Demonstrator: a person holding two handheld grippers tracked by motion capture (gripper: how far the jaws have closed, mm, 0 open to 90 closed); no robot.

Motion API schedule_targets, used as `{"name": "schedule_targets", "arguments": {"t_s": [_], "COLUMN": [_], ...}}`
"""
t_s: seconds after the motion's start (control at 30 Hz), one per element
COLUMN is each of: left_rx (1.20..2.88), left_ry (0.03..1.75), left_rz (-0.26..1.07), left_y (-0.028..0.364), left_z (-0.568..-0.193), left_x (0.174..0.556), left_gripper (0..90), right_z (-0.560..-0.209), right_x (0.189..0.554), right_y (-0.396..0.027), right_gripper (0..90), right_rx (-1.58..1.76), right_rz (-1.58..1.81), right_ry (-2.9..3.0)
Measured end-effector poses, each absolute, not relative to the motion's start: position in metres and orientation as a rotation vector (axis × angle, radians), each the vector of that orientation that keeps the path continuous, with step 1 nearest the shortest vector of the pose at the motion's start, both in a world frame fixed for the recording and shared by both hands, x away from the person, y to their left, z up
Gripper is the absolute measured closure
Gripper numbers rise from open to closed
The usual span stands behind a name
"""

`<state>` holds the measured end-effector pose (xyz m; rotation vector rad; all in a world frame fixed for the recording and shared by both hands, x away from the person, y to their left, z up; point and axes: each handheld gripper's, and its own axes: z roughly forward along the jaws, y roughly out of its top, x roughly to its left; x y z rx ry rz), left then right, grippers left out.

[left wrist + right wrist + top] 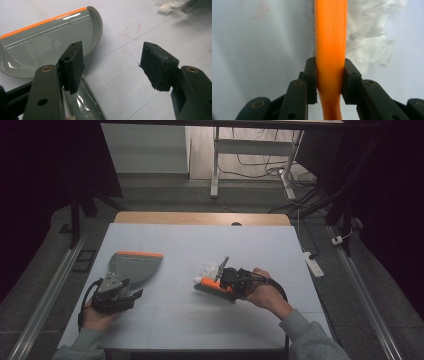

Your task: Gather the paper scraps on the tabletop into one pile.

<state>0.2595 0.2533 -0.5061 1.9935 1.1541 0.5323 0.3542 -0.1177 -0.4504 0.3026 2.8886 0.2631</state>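
My right gripper (220, 282) pinches the orange handle of a small brush (331, 45), jaws pressed on both its sides, low over the white table (200, 320) beside a crumpled white wad (209, 269). My left gripper (112, 67) stands spread, nothing between its pads; one pad sits against the handle of the grey dustpan (132, 265), orange-edged, at the table's left.

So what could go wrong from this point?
1. The right gripper pinches only the brush's narrow orange handle; it may twist while sweeping.
2. The crumpled paper lies well away from the dustpan, so bits might scatter.
3. The left gripper's jaws stand open beside the dustpan, so a push could slide it.
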Motion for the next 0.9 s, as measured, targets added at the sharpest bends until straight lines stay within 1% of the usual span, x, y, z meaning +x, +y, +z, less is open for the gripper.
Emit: {"name": "schedule_targets", "arguments": {"t_s": [0.13, 0.27, 0.43, 0.67, 0.9], "left_rx": [1.994, 1.997, 2.001, 2.004, 2.003], "left_ry": [1.156, 1.155, 1.152, 1.151, 1.153], "left_rz": [0.531, 0.532, 0.536, 0.537, 0.536], "left_y": [0.254, 0.253, 0.252, 0.252, 0.252], "left_z": [-0.506, -0.507, -0.506, -0.507, -0.507], "left_x": [0.260, 0.260, 0.259, 0.260, 0.259], "left_gripper": [35.9, 36.0, 35.9, 35.9, 35.9], "right_z": [-0.445, -0.426, -0.410, -0.401, -0.400], "right_x": [0.359, 0.354, 0.352, 0.356, 0.366], "right_y": [-0.122, -0.131, -0.148, -0.171, -0.166], "right_gripper": [70.1, 70.1, 70.0, 70.0, 70.0], "right_rx": [0.337, 0.406, 0.527, 0.630, 0.669], "right_rz": [0.342, 0.503, 0.623, 0.723, 0.710], "right_ry": [2.880, 2.852, 2.782, 2.713, 2.693]}}
